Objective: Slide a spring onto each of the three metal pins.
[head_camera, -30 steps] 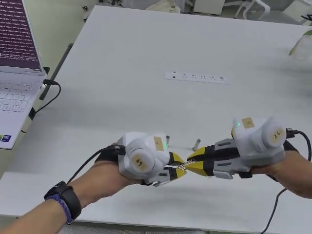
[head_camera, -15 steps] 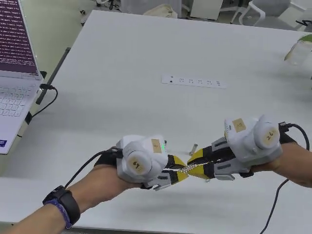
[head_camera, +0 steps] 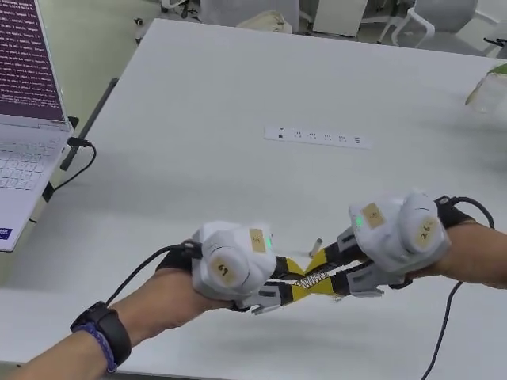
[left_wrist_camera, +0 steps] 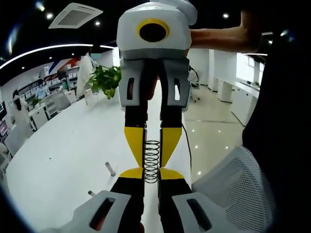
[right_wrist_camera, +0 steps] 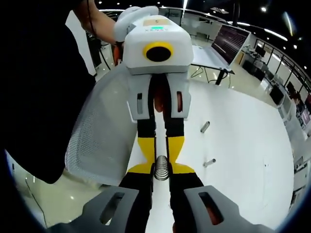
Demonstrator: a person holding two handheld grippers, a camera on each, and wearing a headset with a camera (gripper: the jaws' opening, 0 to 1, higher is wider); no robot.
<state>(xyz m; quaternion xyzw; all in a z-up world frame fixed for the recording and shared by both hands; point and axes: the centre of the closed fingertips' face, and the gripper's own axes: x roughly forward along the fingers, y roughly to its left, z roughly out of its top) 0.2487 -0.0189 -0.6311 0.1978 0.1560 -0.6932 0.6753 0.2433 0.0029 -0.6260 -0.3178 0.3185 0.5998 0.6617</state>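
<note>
- While the spring hung over the table's near edge, the left gripper pinched one end and the right gripper squeezed its coils.
- Best bet looked like a light, straight grip with no squashing, since two loose pins lay just beyond.

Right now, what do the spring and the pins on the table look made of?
Spring: likely bare steel wire, silvery open coils with glints. Pins: probably metal too, grey cylinders with a dull sheen; too small to judge finish closely.
</note>
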